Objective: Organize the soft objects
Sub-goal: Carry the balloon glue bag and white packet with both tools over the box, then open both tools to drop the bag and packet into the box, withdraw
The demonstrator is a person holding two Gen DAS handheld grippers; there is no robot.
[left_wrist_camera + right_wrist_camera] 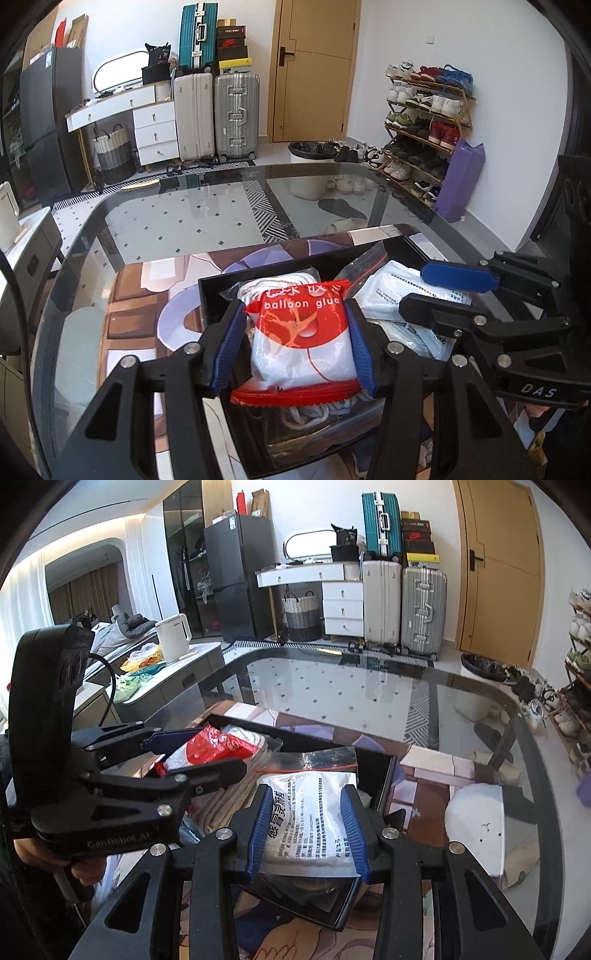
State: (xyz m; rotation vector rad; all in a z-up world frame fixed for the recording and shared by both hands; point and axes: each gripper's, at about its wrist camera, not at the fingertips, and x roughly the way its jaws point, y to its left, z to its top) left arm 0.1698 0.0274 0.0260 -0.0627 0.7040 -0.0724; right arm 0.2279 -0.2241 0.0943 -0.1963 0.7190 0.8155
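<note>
A red and white "balloon glue" packet (301,332) sits between the blue pads of my left gripper (295,310), which is shut on it over a black tray (210,291). In the right wrist view, my right gripper (306,794) is shut on a white packet with printed text (306,827), held over the same tray (376,771). The left view shows the right gripper (415,291) with its white packet (388,288) at the right. The right view shows the left gripper (223,751) and red packet (207,749) at the left.
The tray holds a bag of white cord (306,410), beige cord (225,801) and a clear zip bag (317,757). It rests on a printed mat (140,295) on a glass table (184,221). A hand (85,871) grips the left tool's handle.
</note>
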